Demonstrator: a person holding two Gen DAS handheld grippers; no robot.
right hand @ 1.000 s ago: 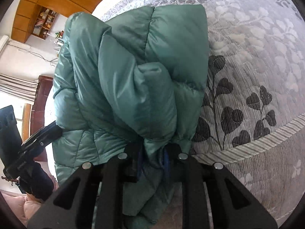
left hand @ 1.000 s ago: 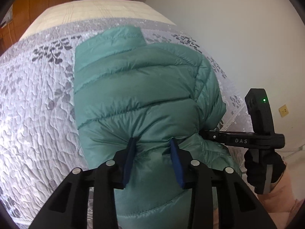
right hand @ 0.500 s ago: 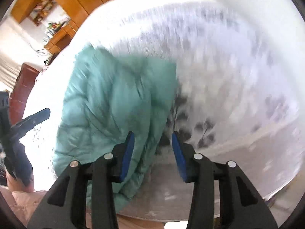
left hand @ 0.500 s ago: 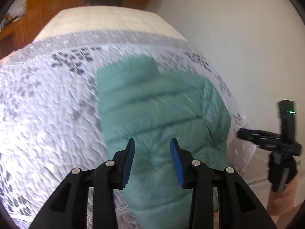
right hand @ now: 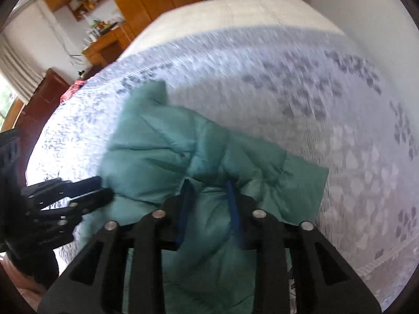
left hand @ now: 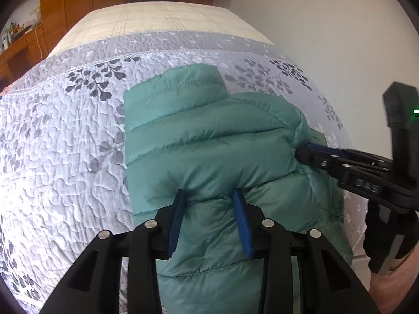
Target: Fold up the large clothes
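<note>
Mid-fold, my left gripper (left hand: 210, 196) and just-closing right gripper (right hand: 208, 185) each pinched the teal jacket (left hand: 209, 141); next I needed to draw that fold across together.

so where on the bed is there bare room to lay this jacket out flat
The quilted bedspread lies bare to the left of the teal puffer jacket, and beyond its collar up to the cream mattress end. In the right wrist view, the bedspread right of the jacket is bare too. It is crowded at the near edge, where the left gripper and right gripper meet the jacket.
</note>
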